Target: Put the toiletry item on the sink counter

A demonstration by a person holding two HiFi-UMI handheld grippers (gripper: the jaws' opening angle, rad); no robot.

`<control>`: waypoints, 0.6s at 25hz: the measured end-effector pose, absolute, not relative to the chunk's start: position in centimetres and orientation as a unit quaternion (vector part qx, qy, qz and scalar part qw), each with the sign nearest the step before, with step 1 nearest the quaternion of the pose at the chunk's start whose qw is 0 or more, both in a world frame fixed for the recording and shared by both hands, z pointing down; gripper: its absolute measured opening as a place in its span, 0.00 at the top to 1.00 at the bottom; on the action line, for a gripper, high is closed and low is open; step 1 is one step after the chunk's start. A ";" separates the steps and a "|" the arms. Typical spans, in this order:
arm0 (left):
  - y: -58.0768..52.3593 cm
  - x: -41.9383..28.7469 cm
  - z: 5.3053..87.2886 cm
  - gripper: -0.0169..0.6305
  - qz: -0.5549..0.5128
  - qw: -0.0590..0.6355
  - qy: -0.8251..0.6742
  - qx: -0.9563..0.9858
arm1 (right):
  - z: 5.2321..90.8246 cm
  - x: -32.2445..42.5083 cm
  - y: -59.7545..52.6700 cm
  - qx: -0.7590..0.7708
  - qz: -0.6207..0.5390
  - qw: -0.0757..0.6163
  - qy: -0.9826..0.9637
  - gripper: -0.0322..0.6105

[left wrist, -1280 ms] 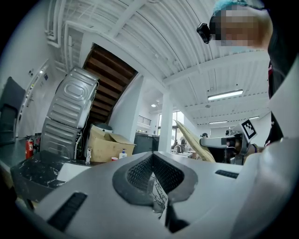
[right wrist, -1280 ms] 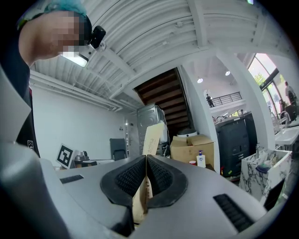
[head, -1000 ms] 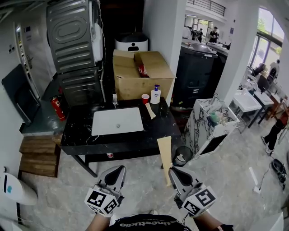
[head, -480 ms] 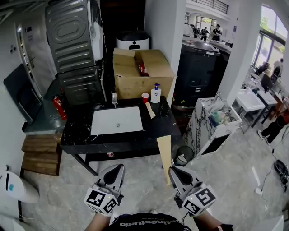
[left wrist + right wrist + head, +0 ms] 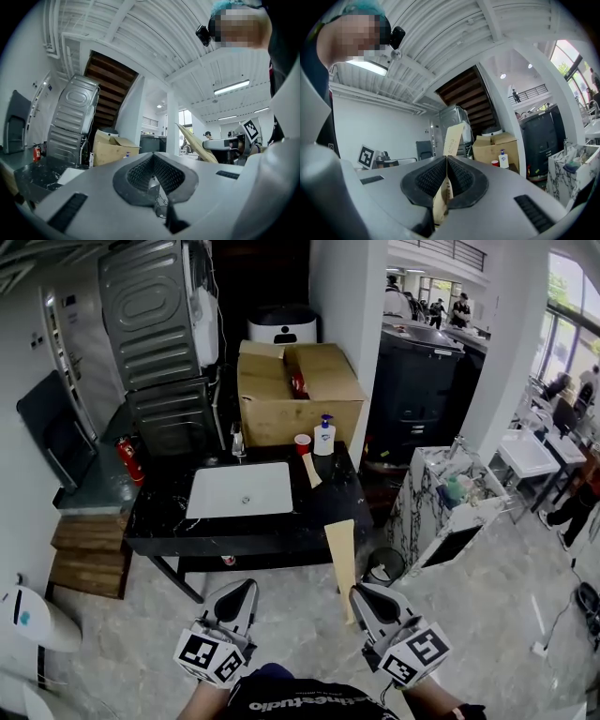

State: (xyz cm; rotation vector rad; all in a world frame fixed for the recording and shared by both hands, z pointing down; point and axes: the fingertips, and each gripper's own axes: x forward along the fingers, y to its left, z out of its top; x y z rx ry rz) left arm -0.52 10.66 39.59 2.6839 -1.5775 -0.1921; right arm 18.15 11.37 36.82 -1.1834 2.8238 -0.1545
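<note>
Right tongs [image 5: 359, 594], lower centre-right of the head view, are clamped tight on a tan flat pack [image 5: 342, 559]. The pack sticks up from the pads, its top end overlapping the front right edge of the black tabletop [image 5: 323, 512] at frame centre. Left tongs [image 5: 248, 589], lower centre-left, are closed with nothing between them. A white sink [image 5: 242, 490] is set in the tabletop. A pump bottle [image 5: 323, 438] and a red cup [image 5: 302, 443] stand at the back edge, in front of a cardboard box [image 5: 295, 395].
</note>
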 end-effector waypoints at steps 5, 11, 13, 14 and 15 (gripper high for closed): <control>9.6 0.3 40.0 0.95 -0.054 0.018 -0.513 0.856 | 37.3 19.2 10.1 -0.381 -0.057 0.042 0.922 0.88; 6.5 0.4 41.0 0.95 -0.052 0.024 -0.512 0.857 | 38.7 19.3 7.0 -0.384 -0.071 0.034 0.920 0.88; 4.6 0.2 41.6 0.95 -0.053 0.026 -0.507 0.860 | 39.1 18.9 5.5 -0.387 -0.071 0.029 0.919 0.88; 3.6 0.0 41.8 0.95 -0.054 0.028 -0.503 0.862 | 39.1 18.7 4.7 -0.389 -0.070 0.025 0.918 0.88; 2.6 -0.2 41.9 0.95 -0.055 0.031 -0.500 0.864 | 39.1 18.4 3.9 -0.391 -0.068 0.022 0.917 0.88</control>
